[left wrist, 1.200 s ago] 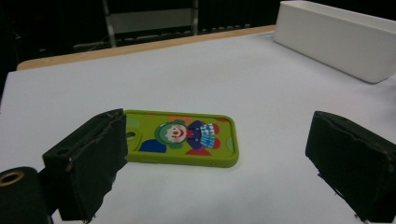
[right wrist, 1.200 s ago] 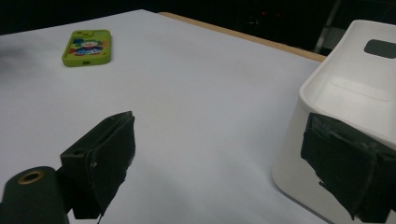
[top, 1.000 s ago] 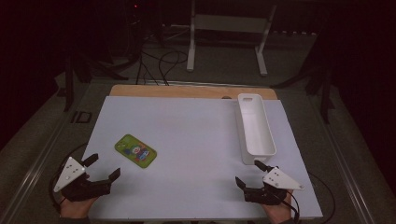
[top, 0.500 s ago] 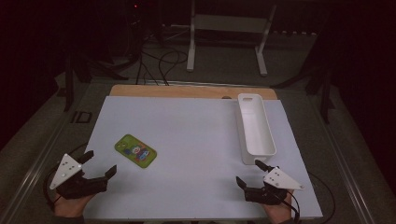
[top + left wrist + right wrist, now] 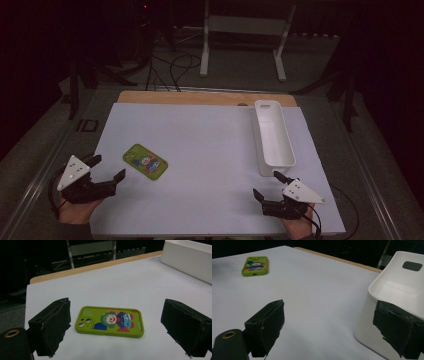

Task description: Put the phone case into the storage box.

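Note:
A green phone case (image 5: pixel 145 161) with a clown picture lies flat on the white table sheet (image 5: pixel 210 150), left of centre. My left gripper (image 5: pixel 106 168) stands open just left of it, jaws pointing at it and apart from it. In the left gripper view the case (image 5: pixel 110 321) lies a little ahead, between the two open pads (image 5: pixel 51 327). A long white bin (image 5: pixel 273 138) sits empty at the right. My right gripper (image 5: pixel 269 185) is open near the front edge, just below the bin's near end. The right gripper view has the bin (image 5: pixel 397 300) at right and the case (image 5: pixel 255 265) far off.
A wooden board edge (image 5: pixel 200 97) runs along the back of the sheet. Beyond it stand a white metal stand (image 5: pixel 242 35) and cables on the dark floor. A small dark object (image 5: pixel 87 125) lies off the sheet's left edge.
My left gripper has pulled back a little, then come forward and right again toward the phone case. The right gripper has hardly moved.

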The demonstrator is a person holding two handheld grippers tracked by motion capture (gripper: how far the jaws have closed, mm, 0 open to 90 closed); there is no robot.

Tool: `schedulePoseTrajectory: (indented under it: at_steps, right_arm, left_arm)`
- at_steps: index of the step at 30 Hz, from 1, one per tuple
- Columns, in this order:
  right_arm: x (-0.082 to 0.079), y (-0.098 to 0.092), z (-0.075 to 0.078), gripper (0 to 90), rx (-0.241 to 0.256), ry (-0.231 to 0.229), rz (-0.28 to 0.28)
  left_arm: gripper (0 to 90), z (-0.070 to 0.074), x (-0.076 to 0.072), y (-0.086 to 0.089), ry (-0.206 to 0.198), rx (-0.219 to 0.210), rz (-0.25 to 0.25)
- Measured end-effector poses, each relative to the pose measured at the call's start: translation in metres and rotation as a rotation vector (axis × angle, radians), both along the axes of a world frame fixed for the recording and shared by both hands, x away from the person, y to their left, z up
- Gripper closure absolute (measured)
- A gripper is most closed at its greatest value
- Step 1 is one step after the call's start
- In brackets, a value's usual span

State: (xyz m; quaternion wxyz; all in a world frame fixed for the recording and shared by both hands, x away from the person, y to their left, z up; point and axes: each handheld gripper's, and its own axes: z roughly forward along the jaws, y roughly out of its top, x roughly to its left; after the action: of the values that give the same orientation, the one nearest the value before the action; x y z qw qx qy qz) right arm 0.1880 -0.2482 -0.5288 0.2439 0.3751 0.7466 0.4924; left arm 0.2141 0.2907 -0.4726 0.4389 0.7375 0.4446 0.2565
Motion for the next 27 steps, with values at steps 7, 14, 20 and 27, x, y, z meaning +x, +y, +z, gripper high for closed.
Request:
schedulePoseTrajectory:
  at_steps: [7,14,20,27]
  right_arm:
    - [0.000,0.000,0.000,10.7,-0.001,0.000,0.002]
    - [0.000,0.000,0.000,10.7,0.001,0.000,-0.001]
    - [0.000,0.000,0.000,10.7,-0.001,-0.002,0.001]
    - [0.000,0.000,0.001,10.7,-0.001,-0.002,0.001]
  left_arm:
    - [10.3,-0.002,0.009,0.001,0.025,0.017,0.010]
    - [10.5,-0.005,0.018,0.002,0.038,0.027,0.035]
    - [11.8,-0.007,0.026,0.001,0.055,0.045,0.037]
    - [12.6,-0.010,0.039,0.000,0.077,0.073,0.042]
